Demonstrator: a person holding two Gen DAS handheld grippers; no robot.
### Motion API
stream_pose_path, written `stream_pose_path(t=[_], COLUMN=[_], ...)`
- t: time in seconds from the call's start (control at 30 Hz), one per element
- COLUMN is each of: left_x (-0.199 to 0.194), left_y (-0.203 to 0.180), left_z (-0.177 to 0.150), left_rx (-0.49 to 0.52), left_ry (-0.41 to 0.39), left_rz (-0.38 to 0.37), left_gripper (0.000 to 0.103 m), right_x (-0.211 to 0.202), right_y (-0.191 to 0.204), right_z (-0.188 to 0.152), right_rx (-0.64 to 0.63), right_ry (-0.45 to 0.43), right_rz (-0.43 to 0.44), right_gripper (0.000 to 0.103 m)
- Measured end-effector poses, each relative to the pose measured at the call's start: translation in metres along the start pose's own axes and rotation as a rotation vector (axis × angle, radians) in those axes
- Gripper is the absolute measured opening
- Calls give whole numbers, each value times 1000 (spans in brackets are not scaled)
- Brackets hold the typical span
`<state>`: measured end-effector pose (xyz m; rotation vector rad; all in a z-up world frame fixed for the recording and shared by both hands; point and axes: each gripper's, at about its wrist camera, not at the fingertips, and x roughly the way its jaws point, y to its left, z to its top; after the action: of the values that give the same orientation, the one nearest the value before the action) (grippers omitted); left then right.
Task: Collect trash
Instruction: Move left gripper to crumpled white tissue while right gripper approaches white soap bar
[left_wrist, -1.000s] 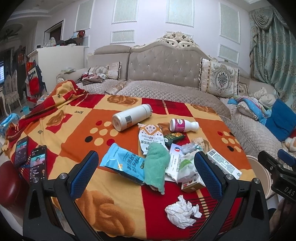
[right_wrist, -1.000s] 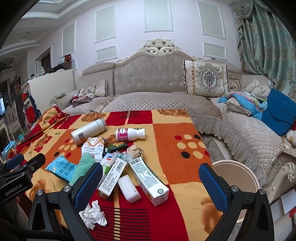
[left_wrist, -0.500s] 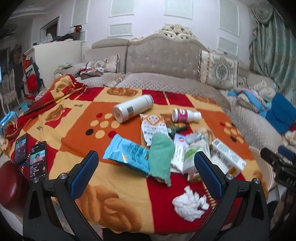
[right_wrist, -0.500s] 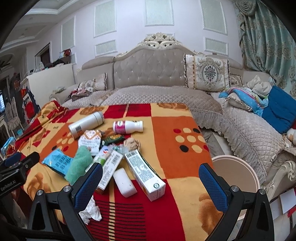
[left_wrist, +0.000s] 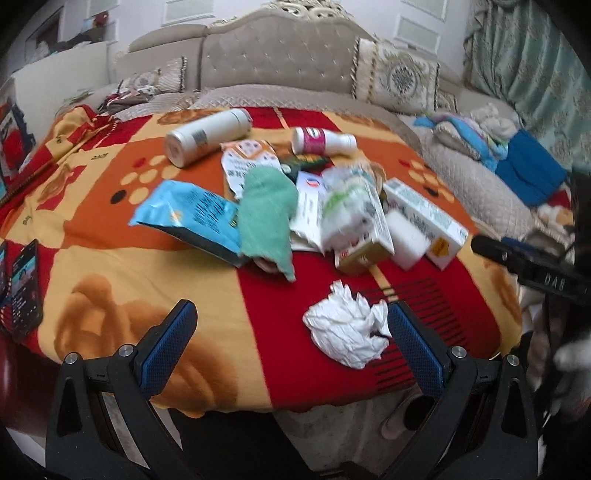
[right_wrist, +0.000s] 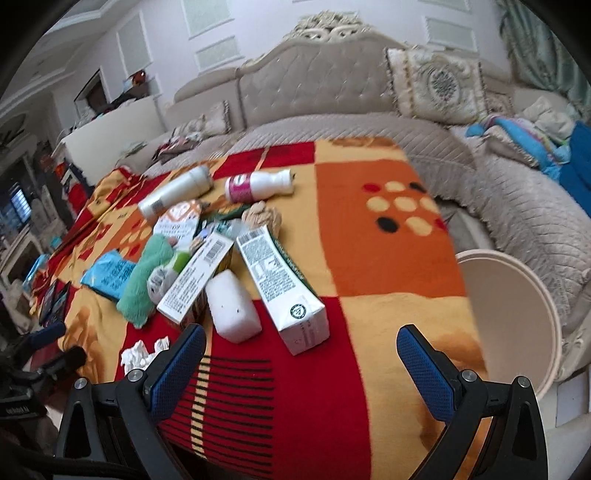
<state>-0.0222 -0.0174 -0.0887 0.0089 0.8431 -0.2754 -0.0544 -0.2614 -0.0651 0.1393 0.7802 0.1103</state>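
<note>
Item 1, crumpled white tissue (left_wrist: 345, 332): it is lying on the red patch at the near edge of the blanket-covered surface (left_wrist: 110, 258), apart from the main heap, a rounded wad with no clear long axis. Your left tongs (left_wrist: 291, 332) are standing wide open and empty, and the tissue is sitting just inside their right finger, so your left hand is the nearer; you are probably lining up on it and want to shift slightly right. Your right tongs (right_wrist: 301, 363) are likewise gaping and holding nothing, with the tissue lying beyond their left finger. Item 2, the heap: cartons, a green cloth (left_wrist: 267, 218), a blue packet (left_wrist: 188, 214), 2 bottles. Item 3, round cream bin (right_wrist: 509, 314), waiting beside the surface on your right. Room: tufted sofa (right_wrist: 332, 85), cushions, curtain.
</note>
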Motion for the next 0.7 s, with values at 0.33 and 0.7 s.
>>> stream_pose_path(t=[0.33, 0.7], left_x=[30, 50], left_y=[-22, -13], left_z=[-9, -7], left_rx=[80, 108], left_ry=[35, 101], left_rz=[-21, -75], left_gripper=[102, 45], right_x=[15, 36], right_y=[22, 61], right_z=[2, -2], right_rx=[-72, -177], right_ry=[31, 123], right_rz=[84, 189], right_gripper=[98, 56])
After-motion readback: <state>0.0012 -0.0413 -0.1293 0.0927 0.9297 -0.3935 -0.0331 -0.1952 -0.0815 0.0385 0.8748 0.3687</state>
